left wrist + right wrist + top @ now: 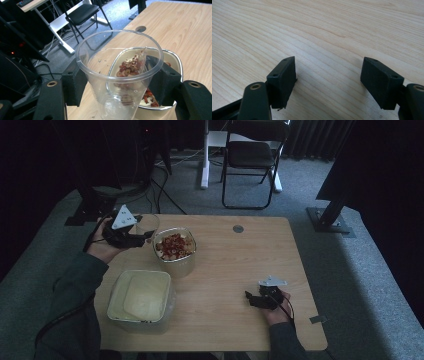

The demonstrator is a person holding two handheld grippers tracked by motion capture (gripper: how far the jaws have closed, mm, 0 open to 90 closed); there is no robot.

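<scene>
Tongs (117,82) clasp clear cup (119,72); its base is cut off.

A cream-lidded container (140,296) is sitting on the wooden table (240,265) nearer the person than the left claw (148,234), while a black folding chair (252,155) is standing on the grey carpet (350,270) far beyond it.

Clear glossy plastic cup (117,75); matt wooden table (235,265)

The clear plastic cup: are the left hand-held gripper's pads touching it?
Touching. The left gripper view shows both black pads pressed against the cup's sides.
</scene>
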